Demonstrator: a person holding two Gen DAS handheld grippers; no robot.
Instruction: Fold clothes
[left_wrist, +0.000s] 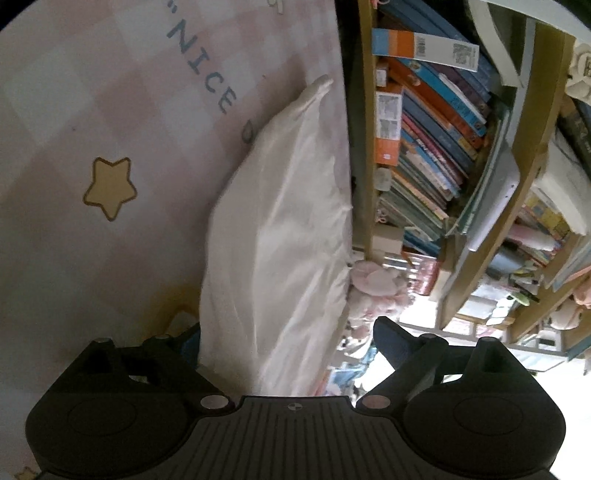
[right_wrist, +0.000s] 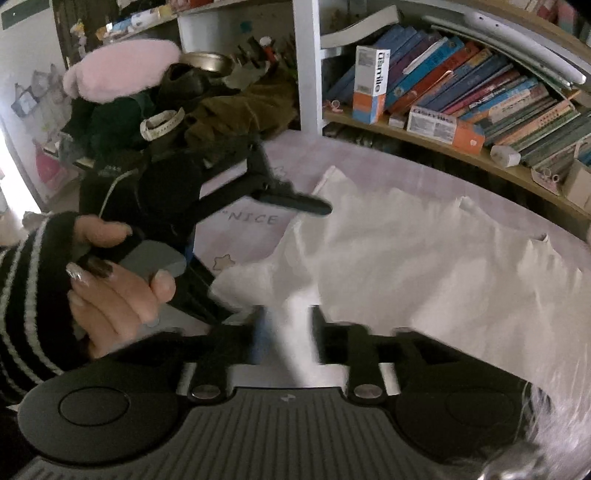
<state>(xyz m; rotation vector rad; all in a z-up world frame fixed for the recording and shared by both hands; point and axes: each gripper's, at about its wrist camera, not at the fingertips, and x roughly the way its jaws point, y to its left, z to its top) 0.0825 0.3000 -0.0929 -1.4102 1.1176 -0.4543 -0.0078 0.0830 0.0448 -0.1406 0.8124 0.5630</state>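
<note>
Bedside clutter, non-task items.
Pink checked sheet (left_wrist: 110, 110) with star print (left_wrist: 109, 186); bookshelf (right_wrist: 461, 155) of leaning books (left_wrist: 436, 147); orange-white box (right_wrist: 369, 85); pink plush (right_wrist: 118, 70), possibly a hat; white watch (right_wrist: 162, 123).

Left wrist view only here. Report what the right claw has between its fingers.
Observer: Cloth of the white garment runs up between the fingers of the right claw. Blur hides whether the pads press on it.
Operator: Describe how the garment lies outside my view.
Observer: It spreads wide and rumpled over the pink bedsheet, reaching toward the bookshelf.
Operator: Tell me what carries the left claw.
Observer: A hand in a black sleeve with white stripes grips the left claw by its handle.
</note>
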